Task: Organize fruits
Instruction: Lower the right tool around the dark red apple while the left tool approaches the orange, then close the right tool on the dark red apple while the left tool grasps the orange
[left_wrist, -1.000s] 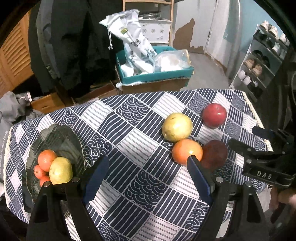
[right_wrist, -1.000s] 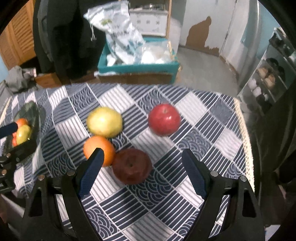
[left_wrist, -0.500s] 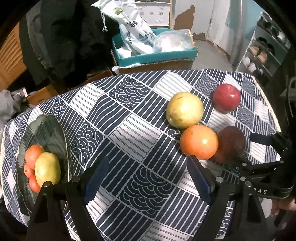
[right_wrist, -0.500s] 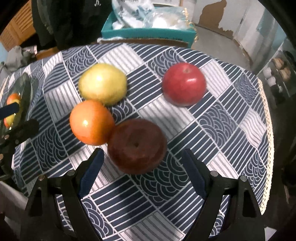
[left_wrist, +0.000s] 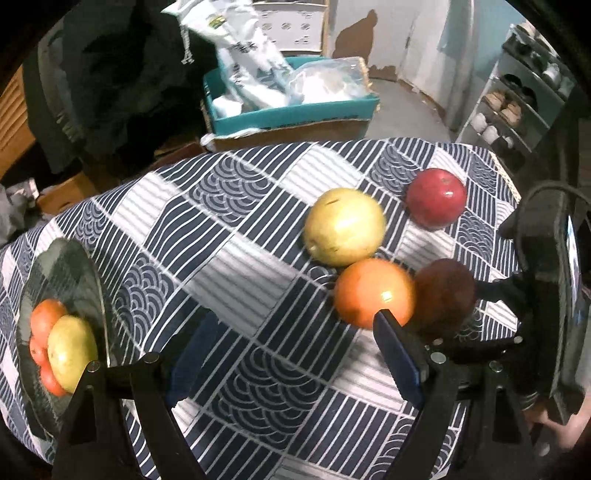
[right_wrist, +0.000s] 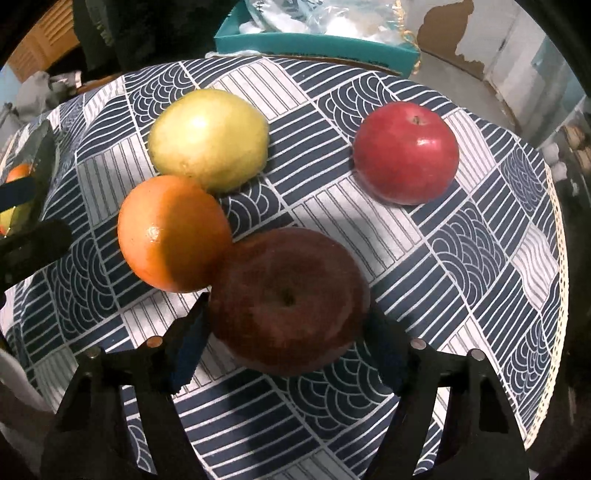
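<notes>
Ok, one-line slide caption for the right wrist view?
Open right gripper straddling a dark brownish-red apple beside a round orange, on a navy-and-white patterned tablecloth.

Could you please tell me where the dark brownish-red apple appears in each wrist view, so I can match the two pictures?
Left wrist: dark apple at right of centre, beside the orange.
Right wrist: low centre, between the right gripper fingers.
Shared landmark: the yellow pear behind the orange.
</notes>
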